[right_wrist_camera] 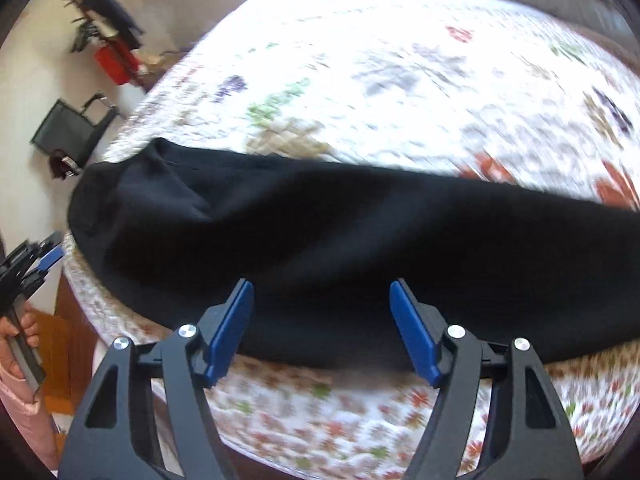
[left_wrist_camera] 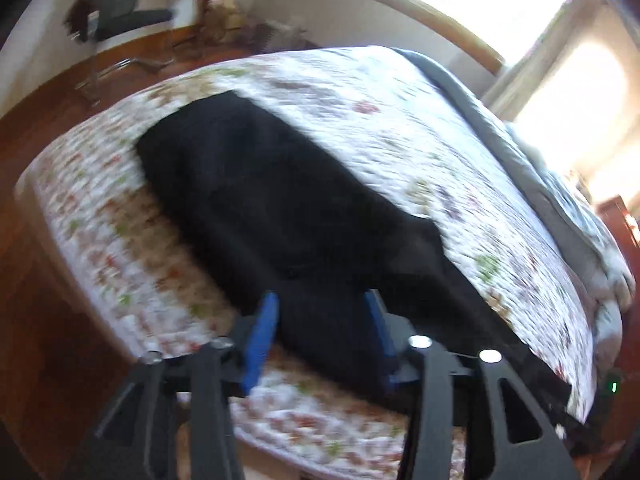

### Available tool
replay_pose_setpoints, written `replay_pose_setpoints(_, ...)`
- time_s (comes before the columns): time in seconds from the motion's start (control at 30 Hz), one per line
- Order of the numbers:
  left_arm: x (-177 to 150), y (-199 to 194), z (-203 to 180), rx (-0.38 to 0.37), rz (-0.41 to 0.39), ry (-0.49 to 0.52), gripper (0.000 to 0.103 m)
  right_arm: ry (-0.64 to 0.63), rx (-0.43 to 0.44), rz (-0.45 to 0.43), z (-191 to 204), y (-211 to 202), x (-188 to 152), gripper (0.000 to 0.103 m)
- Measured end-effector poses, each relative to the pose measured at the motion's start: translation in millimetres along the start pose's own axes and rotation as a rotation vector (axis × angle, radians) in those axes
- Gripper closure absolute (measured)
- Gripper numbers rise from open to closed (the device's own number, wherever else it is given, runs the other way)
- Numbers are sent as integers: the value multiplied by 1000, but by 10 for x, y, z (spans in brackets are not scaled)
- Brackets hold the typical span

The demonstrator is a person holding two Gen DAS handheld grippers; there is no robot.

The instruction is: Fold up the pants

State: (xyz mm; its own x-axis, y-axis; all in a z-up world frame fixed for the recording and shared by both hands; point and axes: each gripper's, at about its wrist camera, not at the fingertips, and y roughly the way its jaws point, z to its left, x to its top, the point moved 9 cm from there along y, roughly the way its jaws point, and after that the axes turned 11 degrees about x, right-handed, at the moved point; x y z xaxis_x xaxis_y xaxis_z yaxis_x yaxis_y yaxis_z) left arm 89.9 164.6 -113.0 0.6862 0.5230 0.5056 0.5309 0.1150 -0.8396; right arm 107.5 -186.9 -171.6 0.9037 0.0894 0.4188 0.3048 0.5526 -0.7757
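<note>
A: Where are the pants?

B: The black pants (right_wrist_camera: pixel 340 240) lie flat along the near edge of the bed, on the floral quilt (right_wrist_camera: pixel 400 80). In the left wrist view the same pants (left_wrist_camera: pixel 280 208) run away from the camera across the quilt (left_wrist_camera: pixel 400 128).

A: And the right gripper?

B: The right gripper (right_wrist_camera: pixel 322 300) is spread wide, its blue fingers (right_wrist_camera: pixel 230 332) apart, with the near hem of the pants between and beyond them. Both frames are smeared, so I cannot tell whether the tips touch the cloth.

A: The left one?

B: The left gripper (left_wrist_camera: pixel 322 308) is also spread, its blue pads (left_wrist_camera: pixel 262 340) on either side of a strip of black fabric. It does not look clamped. From the right wrist view, the left gripper (right_wrist_camera: pixel 50 254) sits off the left end of the pants, at the corner of the bed, held in the person's left hand (right_wrist_camera: pixel 22 340).

A: Anything else nearby?

B: A grey blanket (left_wrist_camera: pixel 520 152) lies along the far side of the quilt, and a dark chair (left_wrist_camera: pixel 120 4) stands on the wooden floor (left_wrist_camera: pixel 48 128).
</note>
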Motion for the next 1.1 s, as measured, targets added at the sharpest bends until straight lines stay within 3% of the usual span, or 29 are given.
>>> replay_pose_setpoints(0.07, 78, 98, -220, -6, 4, 47, 52, -18, 39, 2, 140, 60, 112, 34)
replay_pose_setpoints(0.2, 143, 343, -236, 26, 35, 47, 52, -9, 107, 14, 320, 295, 346, 38)
replay_pose_setpoints(0.33, 236, 773, -84, 174, 57, 113, 42, -17, 150, 33, 455, 552, 553, 38)
replay_pose_setpoints(0.43, 203, 857, -34, 121, 57, 144, 34, -59, 187, 50, 613, 733, 707, 39)
replay_pose_setpoints(0.53, 224, 764, -15, 84, 35, 116, 33, -119, 235, 87, 819, 942, 814, 41)
replay_pose_setpoints(0.73, 273, 687, 155, 91, -22, 77, 33, -258, 209, 210, 1043, 1385, 816, 46)
replay_pose_setpoints(0.87, 309, 684, 193, 128, -33, 76, 32, -284, 210, 231, 1044, 1454, 777, 46)
replay_pose_setpoints(0.97, 313, 734, 177, 134, -32, 94, 25, -333, 216, 250, 1103, 1446, 717, 50)
replay_pose_setpoints(1.03, 284, 799, 172, 147, -30, 111, 22, -366, 215, 260, 1140, 1472, 659, 54)
replay_pose_setpoints(1.1, 277, 823, 163, 156, -36, 121, 20, -391, 227, 272, 1181, 1493, 623, 69)
